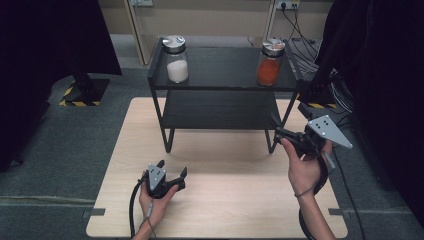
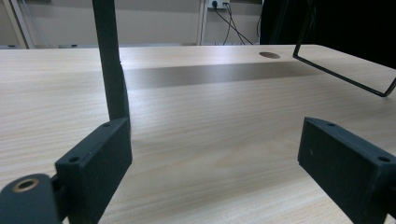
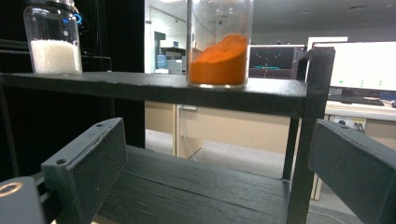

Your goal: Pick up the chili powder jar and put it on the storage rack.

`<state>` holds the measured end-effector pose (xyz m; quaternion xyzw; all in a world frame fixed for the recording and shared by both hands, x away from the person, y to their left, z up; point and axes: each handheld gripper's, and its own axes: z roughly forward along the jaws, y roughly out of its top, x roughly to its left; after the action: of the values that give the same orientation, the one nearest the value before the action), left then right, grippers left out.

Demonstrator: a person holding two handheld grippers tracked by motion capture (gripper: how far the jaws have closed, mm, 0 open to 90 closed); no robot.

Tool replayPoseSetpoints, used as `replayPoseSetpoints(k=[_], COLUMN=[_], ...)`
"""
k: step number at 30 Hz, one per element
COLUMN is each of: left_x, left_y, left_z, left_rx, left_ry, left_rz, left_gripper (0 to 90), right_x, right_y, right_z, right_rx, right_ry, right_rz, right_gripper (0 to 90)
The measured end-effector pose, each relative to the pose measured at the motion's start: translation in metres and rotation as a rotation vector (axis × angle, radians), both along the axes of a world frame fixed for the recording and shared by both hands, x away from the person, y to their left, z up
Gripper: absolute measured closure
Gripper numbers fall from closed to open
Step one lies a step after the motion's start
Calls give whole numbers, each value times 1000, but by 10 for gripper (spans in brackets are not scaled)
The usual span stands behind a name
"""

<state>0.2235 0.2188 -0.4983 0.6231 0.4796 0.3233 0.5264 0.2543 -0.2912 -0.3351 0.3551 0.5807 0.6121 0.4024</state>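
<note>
The jar of orange powder [image 1: 270, 64] stands upright on the right end of the top board of the black shelf rack [image 1: 220, 85], near its right edge; in the right claw's own view it [image 3: 218, 44] sits straight ahead and above, close to the corner post. The right claw [image 1: 278, 126] is nearest to it, held just off the rack's right front leg at about the height of the lower board, jaws spread with nothing between them. The left claw [image 1: 172, 170] rests low over the tabletop [image 1: 225, 200], also spread and empty, well apart from the rack. A second jar, with white grains [image 1: 176, 60], stands at the top board's left end.

The likely risk: the right claw sits below the top board, so a straight reach would strike the board's edge or the post and jolt the rack. The jar stands close to the edge, so a knock or a lopsided pinch could tip it off. Smooth glass may slip between hard flat pads.

Both jars are clear, round glass with shiny metal lids. The orange powder looks fine and is heaped on a slant; the white fill is coarser. The rack is matt black with thin legs, and the tabletop is pale wood grain.
</note>
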Motion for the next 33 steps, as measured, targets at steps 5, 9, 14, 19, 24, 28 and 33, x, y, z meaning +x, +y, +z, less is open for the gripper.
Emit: replayPoseSetpoints(k=[5, 9, 14, 19, 24, 28, 33], left_x=[0, 0, 0, 0, 0, 0, 0], left_y=[0, 0, 0, 1, 1, 1, 2], left_z=[0, 0, 0, 0, 0, 0, 0], left_rx=[0, -1, -2, -5, -4, -5, -6], left_ry=[-1, -1, -1, 0, 1, 1, 5], left_rz=[0, -1, -1, -1, 0, 0, -1], left_gripper=[95, 95, 95, 94, 94, 94, 94], right_x=[-3, -6, -7, -8, -12, -13, -14], right_y=[-1, -2, -5, -9, -13, -16, -20], right_z=[-8, -15, -25, -38, -49, -58, -70], right_rx=[0, -2, -5, 1, -2, 4, 13], right_ry=[4, 8, 28, 42, 54, 73, 97], right_rz=[5, 6, 8, 8, 8, 2, -7], right_gripper=[47, 46, 46, 46, 46, 44, 42])
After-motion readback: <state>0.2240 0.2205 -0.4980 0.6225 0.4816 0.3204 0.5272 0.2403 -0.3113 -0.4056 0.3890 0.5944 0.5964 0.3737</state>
